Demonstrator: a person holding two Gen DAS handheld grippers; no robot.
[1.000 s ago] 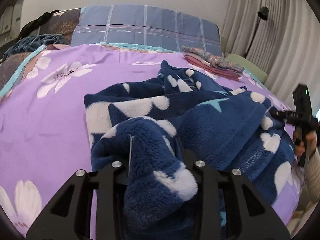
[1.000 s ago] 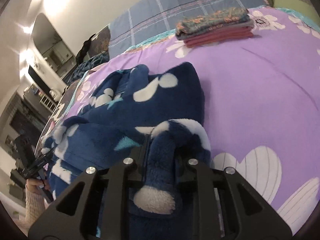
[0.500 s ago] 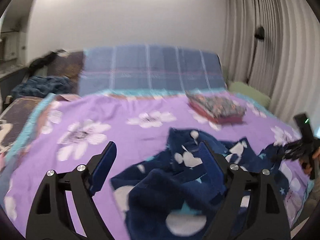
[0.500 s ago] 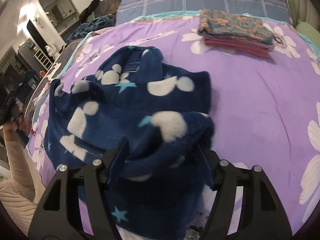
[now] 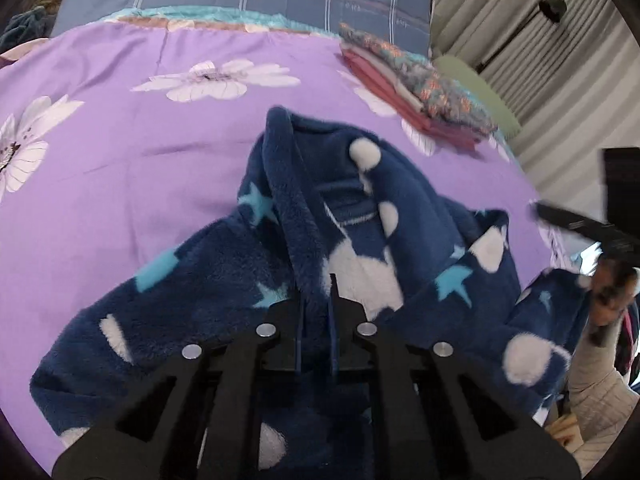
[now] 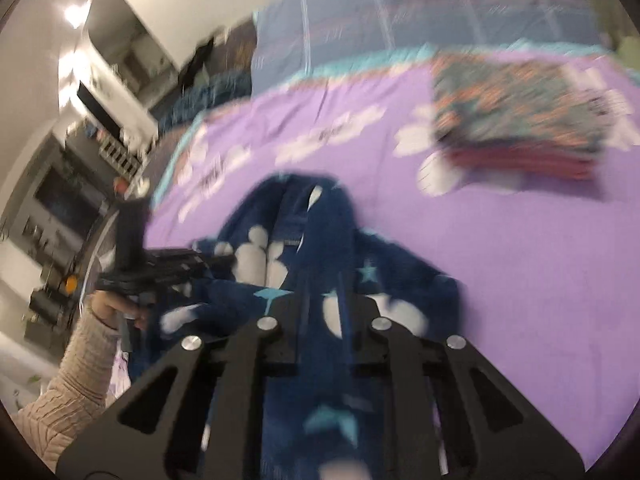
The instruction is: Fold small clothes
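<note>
Purple bedspread (image 5: 120, 168); fleece garment (image 5: 360, 216) pinched in left gripper (image 5: 316, 300).

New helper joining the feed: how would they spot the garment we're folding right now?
On the purple floral bedspread, look nearer than the folded stack. The navy fleece garment sprawls there unfolded: fluffy, with white blobs and light blue stars.

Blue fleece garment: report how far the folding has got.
Done: a folded stack sits at the far right of the purple bedspread. In hand: the blue fleece garment is pinched in the left gripper and the right gripper, both closed on fabric. Left: it lies rumpled and spread, with no neat fold visible, so the folding and stacking remain.
</note>
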